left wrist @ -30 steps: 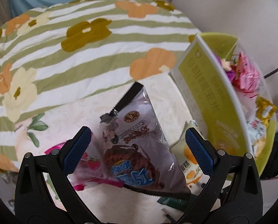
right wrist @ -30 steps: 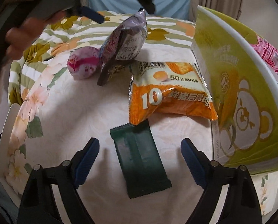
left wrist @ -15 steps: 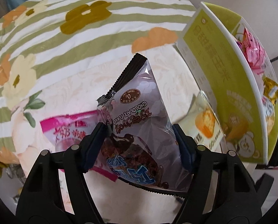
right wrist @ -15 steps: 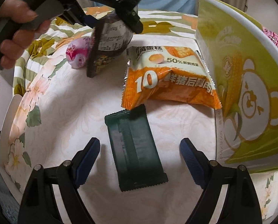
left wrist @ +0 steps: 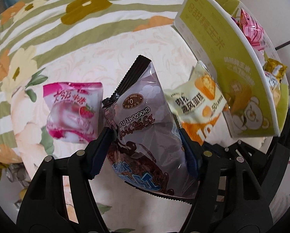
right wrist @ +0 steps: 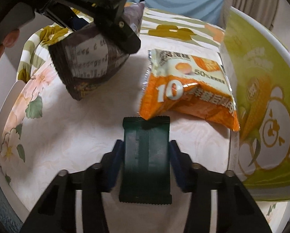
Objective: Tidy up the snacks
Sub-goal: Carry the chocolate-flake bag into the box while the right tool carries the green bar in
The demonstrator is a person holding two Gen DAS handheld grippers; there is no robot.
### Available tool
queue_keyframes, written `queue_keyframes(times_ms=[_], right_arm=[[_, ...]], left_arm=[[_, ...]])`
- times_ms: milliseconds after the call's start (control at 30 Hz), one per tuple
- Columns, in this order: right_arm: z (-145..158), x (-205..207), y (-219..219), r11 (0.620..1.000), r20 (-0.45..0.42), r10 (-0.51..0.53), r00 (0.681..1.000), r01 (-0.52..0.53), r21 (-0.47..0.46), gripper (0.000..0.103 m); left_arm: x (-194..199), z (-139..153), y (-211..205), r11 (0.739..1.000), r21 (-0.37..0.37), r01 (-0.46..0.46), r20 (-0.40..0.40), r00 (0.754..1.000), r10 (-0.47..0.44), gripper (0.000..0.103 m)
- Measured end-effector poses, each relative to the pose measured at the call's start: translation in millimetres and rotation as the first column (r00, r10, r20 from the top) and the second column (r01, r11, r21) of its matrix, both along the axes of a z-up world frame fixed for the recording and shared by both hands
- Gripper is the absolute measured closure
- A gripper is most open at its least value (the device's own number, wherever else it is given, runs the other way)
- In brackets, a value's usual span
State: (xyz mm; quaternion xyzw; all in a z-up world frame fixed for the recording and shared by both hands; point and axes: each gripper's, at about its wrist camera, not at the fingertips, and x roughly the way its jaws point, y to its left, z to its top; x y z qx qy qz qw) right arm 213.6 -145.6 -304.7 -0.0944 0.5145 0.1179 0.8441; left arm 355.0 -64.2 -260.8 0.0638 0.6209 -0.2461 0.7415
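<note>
The left tool (left wrist: 145, 149) has its blue pads on both sides of a shiny purple-grey chocolate snack bag (left wrist: 143, 128), and its jaws are closing on it. The bag is up off the bed and tilted, with its black crimped end pointing away. In the right wrist view the same bag (right wrist: 90, 62) hangs under the left tool, and a person's hand (right wrist: 1, 44) holds that tool's handle.

The right tool (right wrist: 145, 161) is clamped on a flat dark green foil packet (right wrist: 146, 155), one blue pad on each long side. The packet looks like it lies on the pale flowered bed cover (right wrist: 71, 120), but the view does not show if it is lifted.

A tall green and white cardboard box with a bear picture (left wrist: 236, 77) stands on the right. Inside it are pink wrapped sweets (left wrist: 251, 29) and a gold wrapped snack (left wrist: 275, 68); the rest is hard to see.

An orange and cream cake bag (right wrist: 185, 89) lies beside the box, its corner touching the green packet's far end. A pink strawberry snack bag (left wrist: 73, 112) lies on the cover just to the left of the chocolate bag.
</note>
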Motion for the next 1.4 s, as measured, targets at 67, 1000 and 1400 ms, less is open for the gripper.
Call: queue_keyframes(times_ms=[67, 1000, 1400], right_arm=[[0.5, 0.0, 0.4, 1.0, -0.002, -0.006, 1.0, 0.006, 0.003, 0.062], [94.3, -21.2, -11.5, 0.979, 0.059, -0.173, 0.983, 0.165, 0.12, 0.062], [195.2, -21.0, -71.9, 0.924, 0.182, -0.352, 0.918, 0.309, 0.225, 0.062]], left_arm=[[-3.3, 1.5, 3.1, 1.0, -0.002, -0.001, 0.001, 1.0, 0.001, 0.044], [-37.1, 88.1, 57.0, 0.967, -0.25, -0.052, 0.054, 0.996, 0.068, 0.057], [-38.0, 156.5, -8.5, 0.938, -0.343, 0.039, 0.173, 0.985, 0.023, 0.057]])
